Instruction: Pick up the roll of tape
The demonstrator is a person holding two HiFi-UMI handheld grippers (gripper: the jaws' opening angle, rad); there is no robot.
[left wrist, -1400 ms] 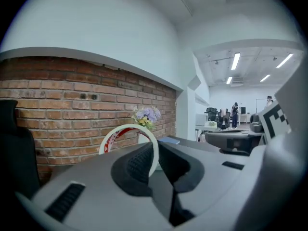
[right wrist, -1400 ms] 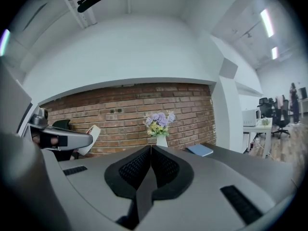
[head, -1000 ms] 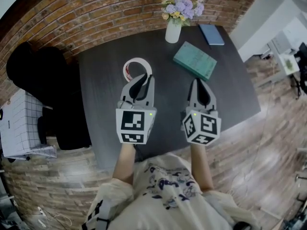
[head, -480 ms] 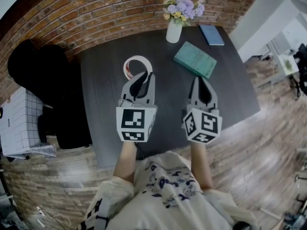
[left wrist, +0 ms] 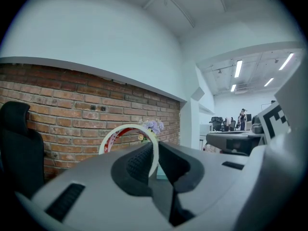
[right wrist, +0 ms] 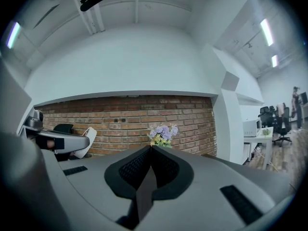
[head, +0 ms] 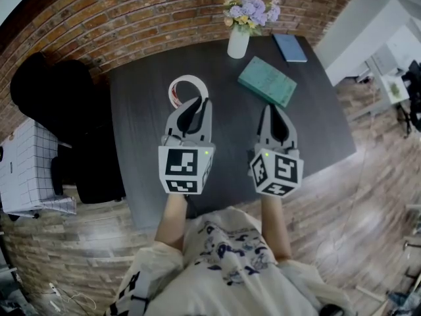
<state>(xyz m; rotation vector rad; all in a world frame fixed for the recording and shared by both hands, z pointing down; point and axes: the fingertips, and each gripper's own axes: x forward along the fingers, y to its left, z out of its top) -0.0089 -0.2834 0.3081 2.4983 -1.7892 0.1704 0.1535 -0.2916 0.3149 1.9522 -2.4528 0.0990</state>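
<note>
your left claw (left wrist: 155, 147) is closed most of the way. it pinches one wall of the roll of tape (left wrist: 130, 126), with one pad inside the ring and the other outside it. the ring stands upright just ahead of the tips, and most of it is off to their left. your right claw (right wrist: 150, 150) has its jaws together on nothing and sits level beside the left one.

the hold is the weak point. you have only a thin band of the roll, caught near the tips, so most of the ring hangs to one side of the pinch. a quick swing or a roll of your wrist could make it pivot between the pads or slide out. squeezing harder may buckle the wall instead of securing it. the vase of flowers (head: 238, 41) stands well beyond the left tips and a little to the right, so a long push forward risks a knock.

the left jaws cover the lower part of the ring, so i cannot tell whether it is clear of the table (head: 145, 110). how deep the pads bite is also hidden, and the head view shows little of the pinch. the red print inside the ring is too small to read.
</note>
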